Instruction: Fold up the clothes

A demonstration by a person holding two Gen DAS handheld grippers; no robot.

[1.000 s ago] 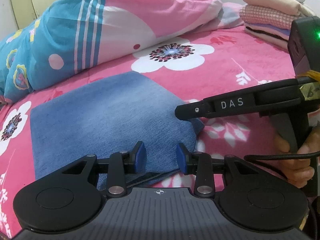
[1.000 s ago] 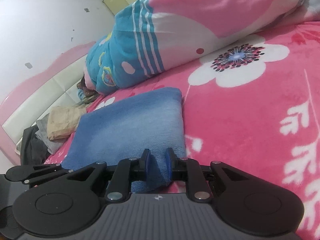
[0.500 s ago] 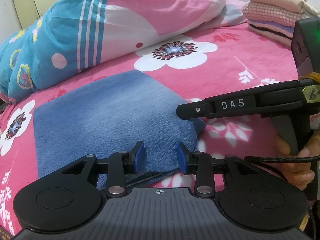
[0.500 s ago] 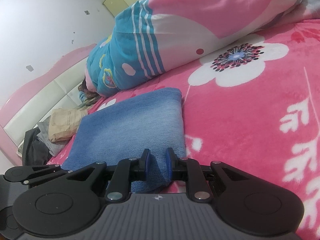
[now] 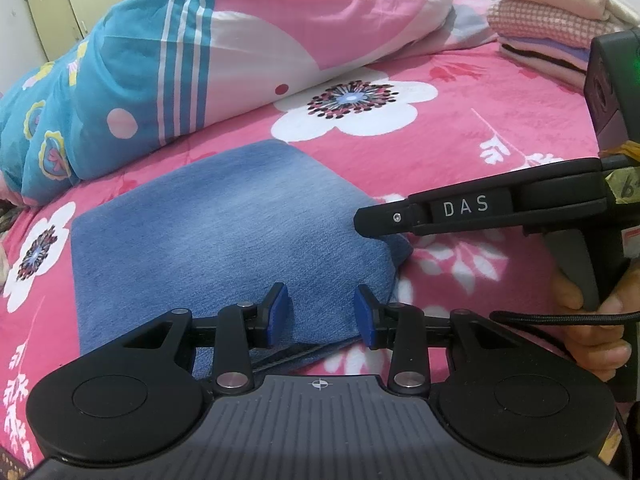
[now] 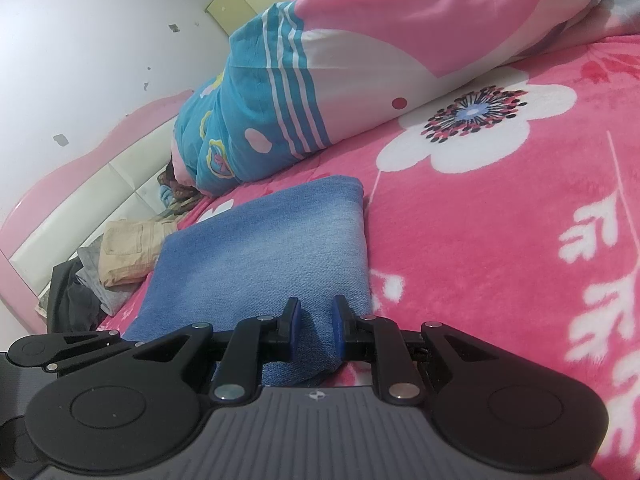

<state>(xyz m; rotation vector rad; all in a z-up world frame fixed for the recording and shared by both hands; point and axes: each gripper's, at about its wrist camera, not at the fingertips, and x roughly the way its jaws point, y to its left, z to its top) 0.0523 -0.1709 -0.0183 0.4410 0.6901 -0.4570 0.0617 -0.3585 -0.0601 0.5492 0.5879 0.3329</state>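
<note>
A folded blue denim garment (image 5: 224,232) lies flat on the pink flowered bedspread (image 5: 460,140). My left gripper (image 5: 322,312) hovers open over its near edge, blue pads apart with cloth showing between them. My right gripper (image 6: 317,330) is shut on the near right corner of the denim (image 6: 272,248), and fabric bunches between its pads. In the left wrist view the right gripper (image 5: 362,222) reaches in from the right, its tip on that corner, with a person's hand (image 5: 592,320) on its handle.
A rolled pink and teal quilt (image 5: 200,60) lies along the far side of the bed. A stack of folded clothes (image 5: 552,20) sits at the far right. Loose beige and grey garments (image 6: 128,248) are piled by the white headboard (image 6: 80,184).
The left wrist view has shifted slightly, so the bed and the clothes stack sit lower in frame. Both grippers keep the same finger gaps and the denim has not moved.
</note>
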